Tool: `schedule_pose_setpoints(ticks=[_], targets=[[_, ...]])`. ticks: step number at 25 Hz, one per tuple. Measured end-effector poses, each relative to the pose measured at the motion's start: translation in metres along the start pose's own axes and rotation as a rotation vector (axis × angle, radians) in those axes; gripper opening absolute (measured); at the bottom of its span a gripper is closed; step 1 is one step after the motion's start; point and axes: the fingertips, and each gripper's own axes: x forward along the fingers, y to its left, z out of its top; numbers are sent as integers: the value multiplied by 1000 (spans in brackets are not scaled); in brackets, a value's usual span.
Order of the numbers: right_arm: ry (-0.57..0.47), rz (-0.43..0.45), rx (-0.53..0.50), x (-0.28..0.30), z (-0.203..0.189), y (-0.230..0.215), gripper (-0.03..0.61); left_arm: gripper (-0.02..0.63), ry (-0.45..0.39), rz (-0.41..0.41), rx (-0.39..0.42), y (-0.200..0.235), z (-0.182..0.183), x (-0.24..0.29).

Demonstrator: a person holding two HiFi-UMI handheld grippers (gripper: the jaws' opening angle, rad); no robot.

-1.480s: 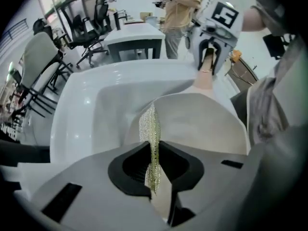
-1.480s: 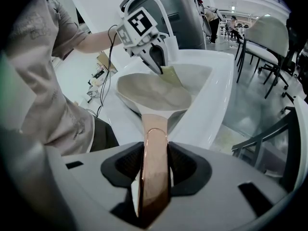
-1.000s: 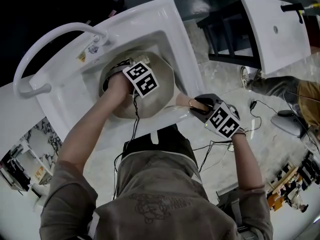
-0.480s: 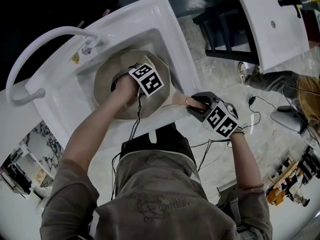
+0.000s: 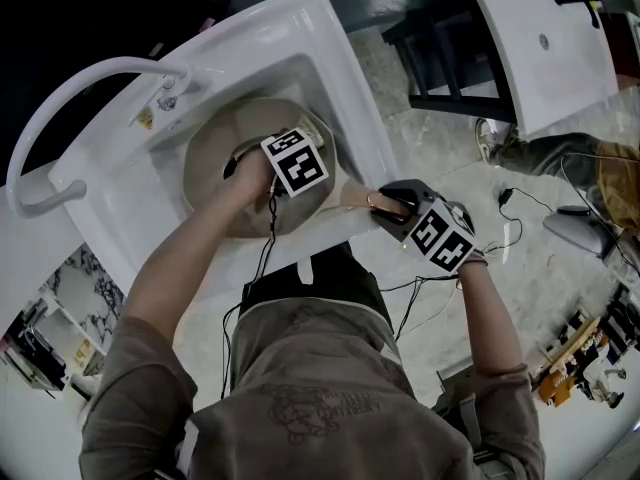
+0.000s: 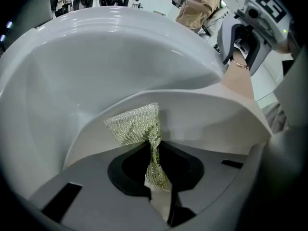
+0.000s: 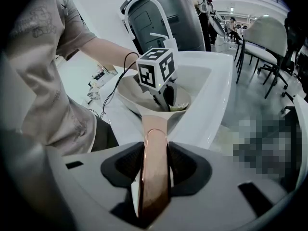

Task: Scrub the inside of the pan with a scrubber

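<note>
A beige pan [image 5: 215,148] sits tilted in the white sink [image 5: 330,48]. Its copper-coloured handle [image 7: 155,162] runs between the jaws of my right gripper [image 7: 153,186], which is shut on it at the sink's front edge [image 5: 395,211]. My left gripper [image 5: 262,163] is down inside the pan, shut on a pale green mesh scrubber [image 6: 137,126] that presses against the pan's inner wall [image 6: 202,117]. In the right gripper view the left gripper's marker cube [image 7: 156,67] stands over the pan bowl [image 7: 132,97].
A curved white faucet [image 5: 70,88] arches over the sink's far left. A second white basin [image 5: 545,43] stands at upper right beside a dark stool [image 5: 445,43]. Cables [image 5: 420,293] trail from the grippers across the marble floor.
The pan and the left gripper have shifted slightly up and left in the head view, with the scrubber moving across the pan's inside. The right gripper keeps its hold on the handle.
</note>
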Motion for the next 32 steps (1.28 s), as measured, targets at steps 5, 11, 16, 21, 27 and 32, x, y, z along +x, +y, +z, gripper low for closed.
schedule_pose_setpoints(ticks=[5,11,16,21,27,32], targets=[[-13,0,1,0,3,0,163,63,-46,-82,79,-28,11,-8],[-9,2,0,0,0,0,163,61,-45,-179,241,-63,8,-26],[-21,-6,-8,-1,3,0,163,61,-12,-286,332,-90,-5,-40],[-24,-7,-11,-2,5,-1,163,61,-9,-392,438,-112,-22,-62],[-22,-8,-9,-2,4,-2,163,60,-29,-524,447,-126,-46,-92],[-18,-9,-1,-1,4,-2,163,60,-79,-473,359,-109,-51,-109]])
